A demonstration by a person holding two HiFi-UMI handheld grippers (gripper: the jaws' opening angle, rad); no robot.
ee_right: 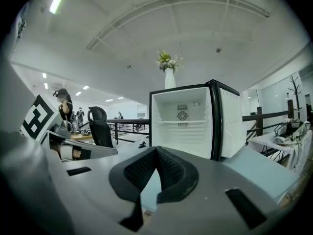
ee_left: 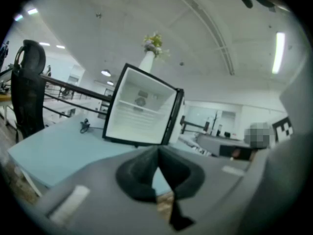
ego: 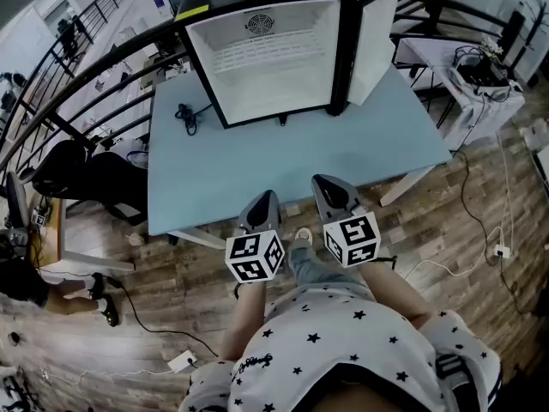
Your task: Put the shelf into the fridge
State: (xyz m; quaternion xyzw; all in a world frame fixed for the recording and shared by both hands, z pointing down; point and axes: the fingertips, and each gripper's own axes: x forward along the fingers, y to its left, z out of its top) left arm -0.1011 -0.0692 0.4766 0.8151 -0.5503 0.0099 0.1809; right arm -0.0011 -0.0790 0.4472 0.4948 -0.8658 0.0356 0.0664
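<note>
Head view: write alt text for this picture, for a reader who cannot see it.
A small black fridge stands open on a light blue table, door swung right, white interior facing the camera. Below, a person holds the left gripper and right gripper side by side at the table's near edge, both shut and empty, pointing toward the fridge.

All three views toward fridge (ego: 266,58)
</note>
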